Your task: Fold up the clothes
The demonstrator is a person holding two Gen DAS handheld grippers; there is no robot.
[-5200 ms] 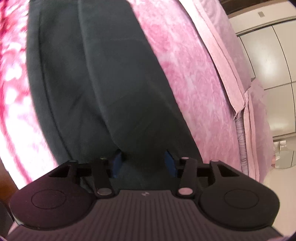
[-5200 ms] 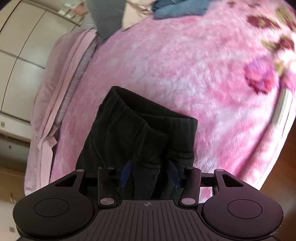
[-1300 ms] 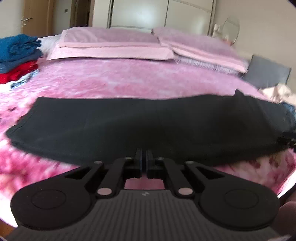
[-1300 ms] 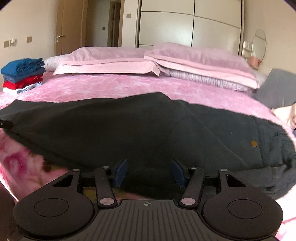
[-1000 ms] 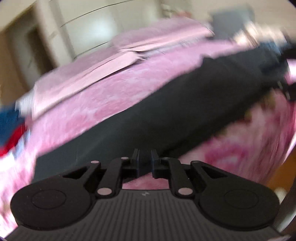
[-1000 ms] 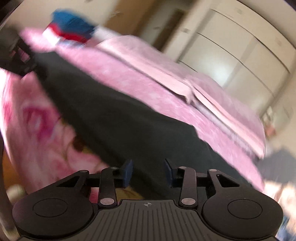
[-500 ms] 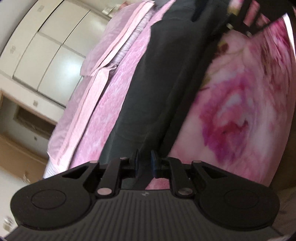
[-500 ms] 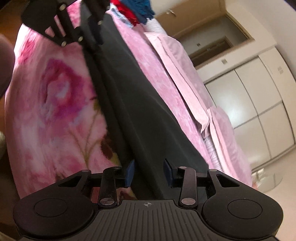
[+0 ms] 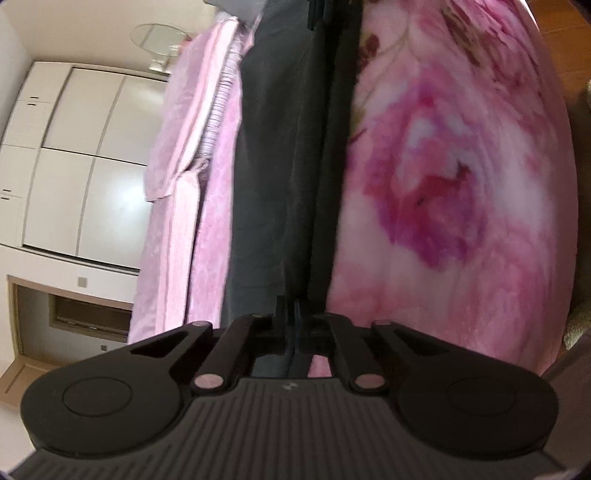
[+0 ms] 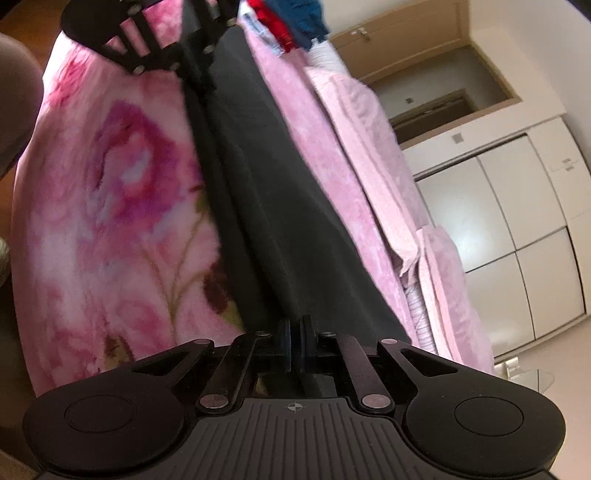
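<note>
Black trousers [image 9: 273, 184] lie stretched flat along the near side of a pink bed, shown tipped on end in both views. My left gripper [image 9: 290, 308], rolled onto its side, is shut on the trousers' near edge at one end. At the other end my right gripper [image 10: 295, 326], also rolled, is shut on the same edge of the trousers [image 10: 266, 206]. Each gripper shows in the other's view: the left gripper [image 10: 201, 83] at the far end of the cloth, the right gripper [image 9: 325, 22] at the top of the left wrist view.
A pink floral blanket [image 9: 443, 184] covers the bed up to its near edge, with wooden floor beyond. Pink pillows [image 9: 192, 129] lie behind the trousers. A stack of folded clothes [image 10: 291, 18] sits at the far corner. White wardrobes [image 9: 74, 166] line the wall.
Both grippers rolled onto their sides and dropped to the trousers' near edge. The right jaws, wide apart before, closed on the cloth; the left jaws closed their small gap on it.
</note>
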